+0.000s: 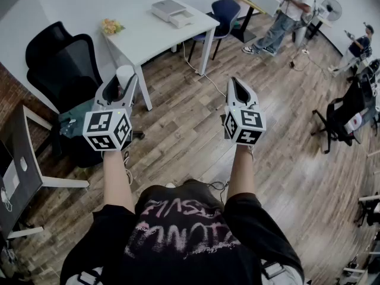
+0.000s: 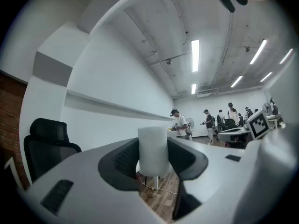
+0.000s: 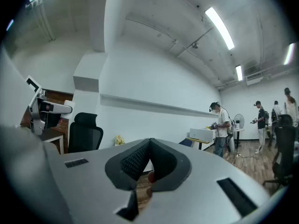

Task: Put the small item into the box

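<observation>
Holding the white cylinder (image 2: pixel 153 148) clamped in my left hand-held gripper (image 1: pixel 123 86), well short of the counter (image 1: pixel 148 37) bearing the box (image 1: pixel 172 9). My right hand-held gripper (image 1: pixel 237 86) is closed and empty. The cylinder's smooth sides could slip free on the way.

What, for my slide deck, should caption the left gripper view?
Left gripper holds an upright white cylinder between its jaws.

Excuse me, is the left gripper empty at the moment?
No, the left gripper holds a white cylinder clamped between its jaws.
</observation>
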Demonstrator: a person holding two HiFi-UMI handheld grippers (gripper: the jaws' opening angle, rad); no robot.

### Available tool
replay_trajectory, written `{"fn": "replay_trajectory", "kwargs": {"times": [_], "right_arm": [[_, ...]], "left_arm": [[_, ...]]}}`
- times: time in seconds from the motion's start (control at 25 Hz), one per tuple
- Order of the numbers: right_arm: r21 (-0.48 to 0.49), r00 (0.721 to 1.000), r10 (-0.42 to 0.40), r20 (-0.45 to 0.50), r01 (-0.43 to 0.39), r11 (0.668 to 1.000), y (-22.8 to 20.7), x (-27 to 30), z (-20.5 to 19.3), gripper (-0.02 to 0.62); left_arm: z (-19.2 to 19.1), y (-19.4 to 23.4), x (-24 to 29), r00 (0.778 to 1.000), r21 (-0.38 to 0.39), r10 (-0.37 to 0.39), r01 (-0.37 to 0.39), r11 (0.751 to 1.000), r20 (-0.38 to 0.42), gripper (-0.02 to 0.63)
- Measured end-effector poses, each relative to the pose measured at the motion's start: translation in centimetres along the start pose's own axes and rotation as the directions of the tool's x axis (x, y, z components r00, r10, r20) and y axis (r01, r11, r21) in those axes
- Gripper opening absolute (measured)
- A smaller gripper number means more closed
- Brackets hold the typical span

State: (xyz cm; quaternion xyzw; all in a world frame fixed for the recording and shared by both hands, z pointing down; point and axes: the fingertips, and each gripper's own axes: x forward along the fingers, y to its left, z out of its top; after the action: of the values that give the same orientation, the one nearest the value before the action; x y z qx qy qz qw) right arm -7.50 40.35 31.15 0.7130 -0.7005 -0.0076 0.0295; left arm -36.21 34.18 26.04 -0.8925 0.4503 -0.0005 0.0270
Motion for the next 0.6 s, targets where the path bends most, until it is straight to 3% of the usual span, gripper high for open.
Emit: {"fn": "replay_trajectory", "kwargs": {"times": [0.6], "right_arm": [[0.030,1.000,-0.009,0.014,0.009,1.000,0.24,-0.33,0.03,0.012]], "left_arm": [[-0.38,0.48,-0.01,1.000,-0.038,0.005,-0.005,0.999,0.004,0.184]]}}
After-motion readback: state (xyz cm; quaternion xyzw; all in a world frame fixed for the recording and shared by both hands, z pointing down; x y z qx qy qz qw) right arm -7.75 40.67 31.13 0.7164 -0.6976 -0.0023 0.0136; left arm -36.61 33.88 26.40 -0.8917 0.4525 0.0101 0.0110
